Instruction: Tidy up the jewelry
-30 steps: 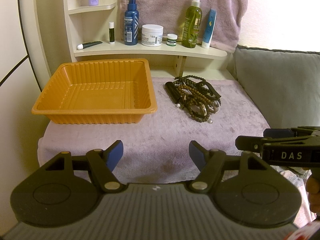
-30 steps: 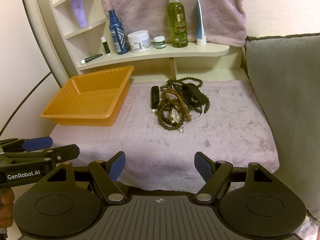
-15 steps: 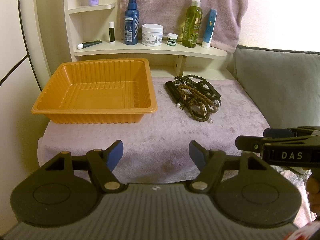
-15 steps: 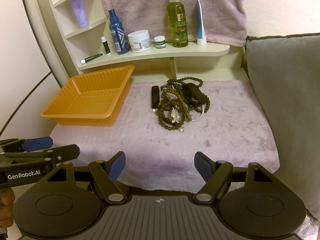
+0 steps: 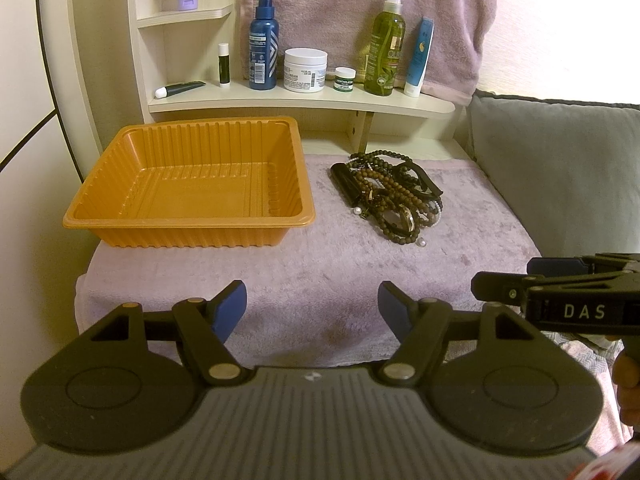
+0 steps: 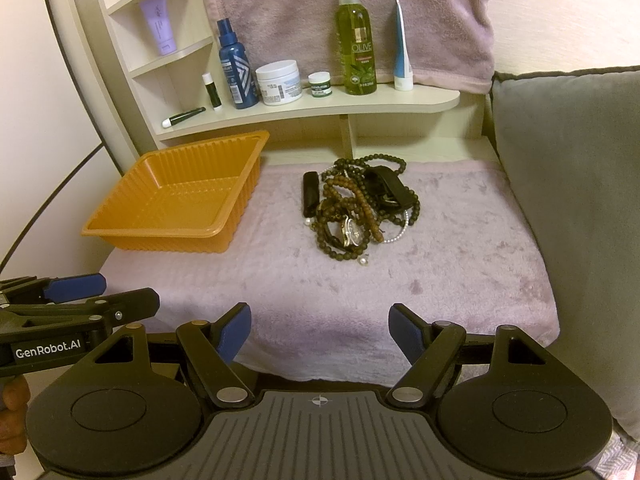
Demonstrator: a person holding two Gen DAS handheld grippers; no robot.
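Left wrist view: left tool (image 5: 312, 306) wide open, empty — orange tray (image 5: 192, 222) beside tangled jewelry pile (image 5: 390, 200) on towel-covered surface (image 5: 320, 272). Right tool (image 6: 319, 330) likewise open, holding nothing

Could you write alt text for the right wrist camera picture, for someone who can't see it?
A tangled pile of bead jewelry lies on a lilac towel, right of an empty orange tray. The open right gripper hangs in the foreground, toiletries on a shelf behind.
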